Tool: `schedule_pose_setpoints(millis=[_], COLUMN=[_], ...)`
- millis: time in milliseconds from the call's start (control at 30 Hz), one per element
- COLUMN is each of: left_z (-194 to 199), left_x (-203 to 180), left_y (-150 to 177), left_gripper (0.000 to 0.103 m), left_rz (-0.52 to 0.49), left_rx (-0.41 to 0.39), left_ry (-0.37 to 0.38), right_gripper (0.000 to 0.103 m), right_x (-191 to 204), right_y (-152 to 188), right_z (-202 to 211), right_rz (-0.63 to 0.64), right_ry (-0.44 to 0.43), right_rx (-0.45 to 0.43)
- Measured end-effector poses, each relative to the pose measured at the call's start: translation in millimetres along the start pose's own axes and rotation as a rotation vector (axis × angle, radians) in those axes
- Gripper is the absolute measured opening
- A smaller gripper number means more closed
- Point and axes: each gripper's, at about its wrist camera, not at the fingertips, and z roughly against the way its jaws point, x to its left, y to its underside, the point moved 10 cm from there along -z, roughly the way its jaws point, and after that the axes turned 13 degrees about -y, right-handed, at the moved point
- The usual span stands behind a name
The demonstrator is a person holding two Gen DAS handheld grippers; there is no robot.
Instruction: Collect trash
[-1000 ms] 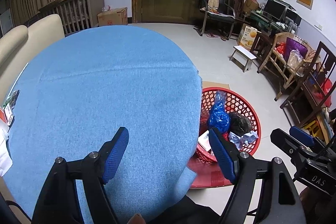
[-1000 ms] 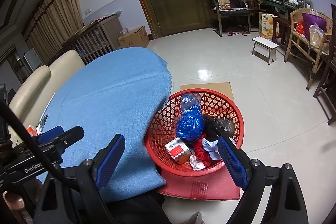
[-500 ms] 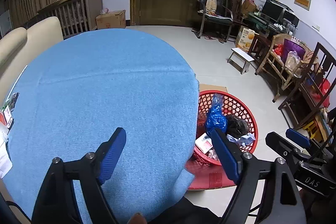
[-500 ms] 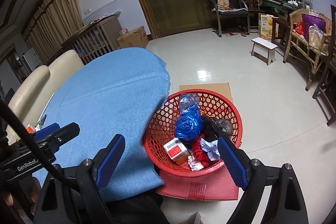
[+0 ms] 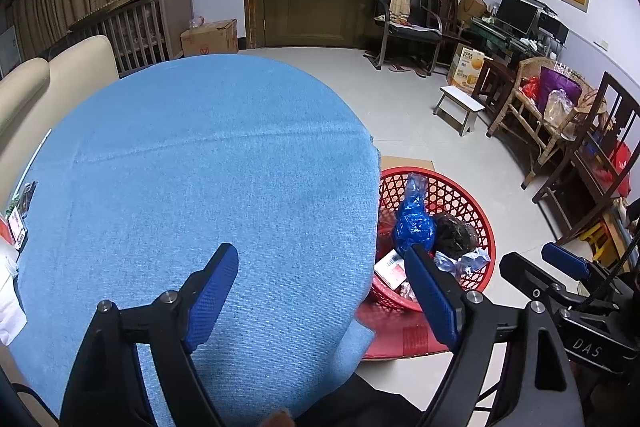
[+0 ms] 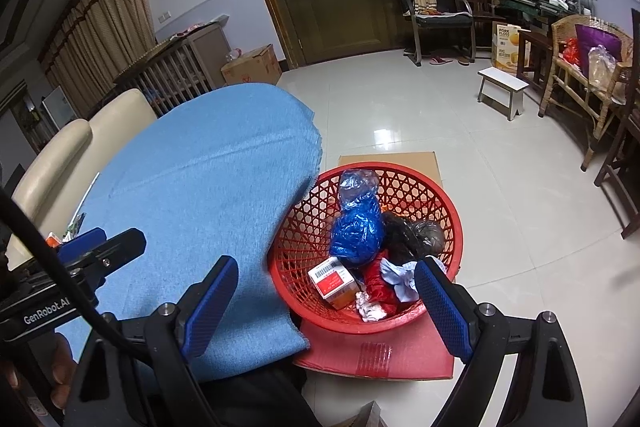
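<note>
From the left wrist camera, the left gripper (image 5: 322,275) hangs above the blue tablecloth (image 5: 208,187), its blue-padded jaws spread wide and holding nothing. Past the cloth's right edge a red lattice basket (image 5: 478,211) sits on the floor, half hidden by the table. Inside it lie a knotted blue plastic bag (image 5: 414,223), a dark crumpled bag (image 5: 456,229) touching it, and a white-and-red carton (image 5: 390,263) near the rim. The other tool shows at the far right.

From the right wrist camera, the right gripper (image 6: 326,293) is likewise wide apart and empty, poised above the basket (image 6: 444,193). The trash is clearer here: the blue bag (image 6: 356,231) with a clear twisted top, the dark bag (image 6: 416,233) beside it, the carton (image 6: 332,279) with a barcode label, a crumpled red wrapper (image 6: 376,279), pale blue tissue (image 6: 400,279) and a white paper scrap (image 6: 370,309). The basket rests on flattened red cardboard (image 6: 380,351).
</note>
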Motion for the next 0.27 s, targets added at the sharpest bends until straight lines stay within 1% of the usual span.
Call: schedule_pose_setpoints(millis=[67,133,267], left_z=[0.9,2.8,3.7], left_x=[0.2,-0.7,-0.2], left_y=[0.3,-0.2,-1.6], left_gripper=[0.086,0.087,0.087], left_rz=[0.0,0.004,-0.004], left_rx=[-0.007,-0.018,-0.031], left_ry=[0.0,0.017,0.006], right_gripper=[0.092,0.092,0.092], right_x=[0.2,0.1,-1.7], right_y=[2.3,4.0,5.9], right_z=[-1.6,-2.8,-5.2], right_rz=[0.001,0.001,-0.004], right_ry=[0.0,0.001,0.003], right_rx=[0.005,0.009,0.013])
